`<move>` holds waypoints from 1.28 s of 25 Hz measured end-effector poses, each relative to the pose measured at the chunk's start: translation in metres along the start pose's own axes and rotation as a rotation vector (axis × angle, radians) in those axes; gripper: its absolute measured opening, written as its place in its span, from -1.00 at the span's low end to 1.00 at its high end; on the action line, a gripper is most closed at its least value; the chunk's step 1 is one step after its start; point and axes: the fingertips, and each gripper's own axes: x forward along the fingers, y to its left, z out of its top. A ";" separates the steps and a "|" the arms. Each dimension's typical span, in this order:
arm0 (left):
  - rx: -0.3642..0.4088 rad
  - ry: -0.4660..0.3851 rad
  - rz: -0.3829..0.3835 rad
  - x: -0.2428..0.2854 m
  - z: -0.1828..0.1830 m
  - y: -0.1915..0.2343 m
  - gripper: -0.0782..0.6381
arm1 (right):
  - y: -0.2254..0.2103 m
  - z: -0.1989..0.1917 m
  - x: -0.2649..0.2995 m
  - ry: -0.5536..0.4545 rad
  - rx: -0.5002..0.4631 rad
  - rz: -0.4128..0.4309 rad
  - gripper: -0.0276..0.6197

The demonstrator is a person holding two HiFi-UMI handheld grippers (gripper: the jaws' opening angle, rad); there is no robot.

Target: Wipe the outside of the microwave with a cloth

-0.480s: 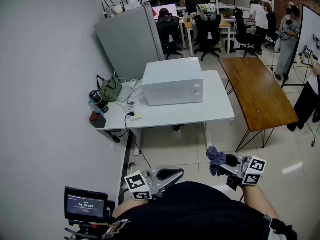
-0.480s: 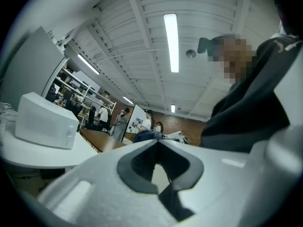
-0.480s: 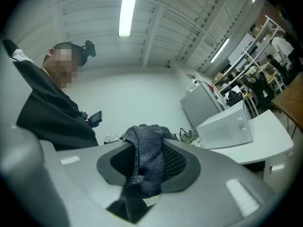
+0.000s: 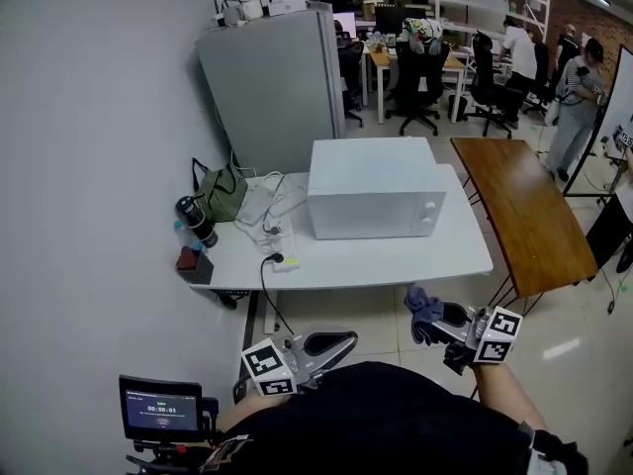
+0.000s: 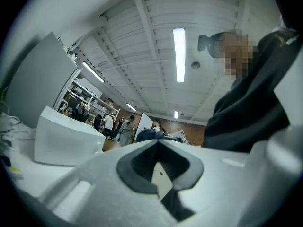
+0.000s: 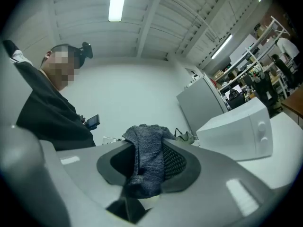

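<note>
A white microwave [image 4: 374, 201] stands on a white table [image 4: 396, 260], door side facing me; it also shows as the white microwave [image 6: 239, 131] and the microwave [image 5: 64, 141] in the gripper views. My right gripper [image 4: 423, 318] is held low in front of the table, shut on a blue-grey cloth [image 4: 425, 308], which bunches between the jaws as the cloth [image 6: 147, 162]. My left gripper [image 4: 341, 341] hangs near my body, jaw tips together with nothing between them.
A green bag [image 4: 223, 194], a dark bottle [image 4: 193, 218], cables and a power strip [image 4: 282, 250] lie on the table's left part. A grey cabinet [image 4: 272, 82] stands behind. A brown wooden table [image 4: 524, 216] is at the right. People and office chairs fill the far room.
I have moved closer to the table: the microwave looks larger and sits further right in the head view. Both grippers keep their hold and posture.
</note>
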 end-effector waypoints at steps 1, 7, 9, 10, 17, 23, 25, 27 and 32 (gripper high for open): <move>0.006 -0.003 -0.008 -0.012 0.014 0.018 -0.77 | -0.006 0.007 0.023 0.005 -0.011 -0.006 -0.53; -0.025 -0.033 -0.038 -0.059 0.052 0.111 -0.77 | -0.062 0.039 0.123 0.071 -0.089 -0.071 -0.53; -0.040 -0.047 -0.034 -0.068 0.053 0.133 -0.77 | -0.083 0.042 0.146 0.113 -0.115 -0.080 -0.53; -0.045 -0.050 -0.028 -0.072 0.052 0.143 -0.77 | -0.095 0.044 0.156 0.132 -0.131 -0.083 -0.53; -0.034 -0.062 0.161 -0.090 0.060 0.218 -0.77 | -0.198 0.072 0.226 0.227 -0.238 -0.038 -0.53; 0.000 -0.127 0.381 -0.057 0.078 0.267 -0.77 | -0.309 0.090 0.291 0.365 -0.387 0.097 -0.53; 0.004 -0.139 0.429 -0.043 0.081 0.277 -0.77 | -0.348 0.095 0.317 0.447 -0.437 0.120 -0.53; 0.004 -0.148 0.467 -0.034 0.084 0.285 -0.77 | -0.386 0.091 0.346 0.570 -0.502 0.127 -0.53; -0.008 -0.165 0.534 -0.060 0.091 0.306 -0.77 | -0.458 0.042 0.429 0.920 -0.637 0.109 -0.53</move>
